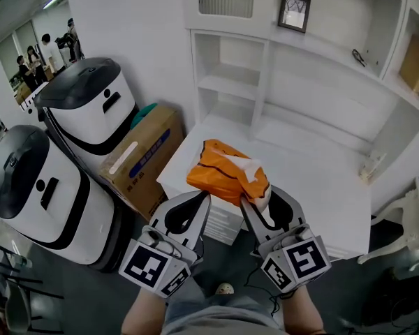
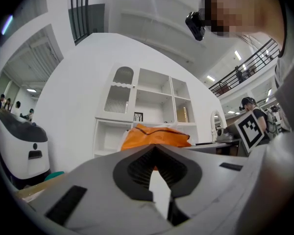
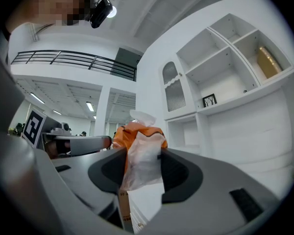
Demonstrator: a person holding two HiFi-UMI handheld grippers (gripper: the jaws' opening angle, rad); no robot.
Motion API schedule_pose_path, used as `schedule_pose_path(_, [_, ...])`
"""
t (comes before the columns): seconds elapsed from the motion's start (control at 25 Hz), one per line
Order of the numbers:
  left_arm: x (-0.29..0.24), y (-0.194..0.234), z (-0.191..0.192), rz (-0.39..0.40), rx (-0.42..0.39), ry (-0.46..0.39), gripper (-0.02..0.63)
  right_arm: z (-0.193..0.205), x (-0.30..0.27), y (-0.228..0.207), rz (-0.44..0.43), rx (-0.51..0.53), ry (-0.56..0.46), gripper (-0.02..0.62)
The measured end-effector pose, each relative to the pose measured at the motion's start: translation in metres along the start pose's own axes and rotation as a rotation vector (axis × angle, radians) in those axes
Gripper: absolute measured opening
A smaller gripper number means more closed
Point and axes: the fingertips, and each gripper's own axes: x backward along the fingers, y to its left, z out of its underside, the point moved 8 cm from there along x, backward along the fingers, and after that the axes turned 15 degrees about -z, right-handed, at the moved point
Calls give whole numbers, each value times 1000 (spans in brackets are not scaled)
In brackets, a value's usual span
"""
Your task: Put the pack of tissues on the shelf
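The pack of tissues is orange, with a crumpled clear-white plastic end, and hangs in the air between my two grippers, in front of the white table. My left gripper is shut on its lower left edge, and the orange wrapper shows just past the closed tips of my left gripper. My right gripper is shut on the right end, where the clear plastic is pinched between the jaws of my right gripper. The white shelf unit stands behind the table.
Two white robots with black tops and a cardboard box stand left of the table. A small framed picture sits on an upper shelf and a brown item at far right. People stand far back left.
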Motion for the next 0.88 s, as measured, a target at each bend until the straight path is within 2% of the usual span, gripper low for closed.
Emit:
schedule_pose_path(0.44, [-31,17,9,24,3,16,35,4,-22,-22,38,-16,2,192])
schedule_pose_path(0.88, [-82,69,14,104,19,36,35,6,-78,-45,122,-27,27,192])
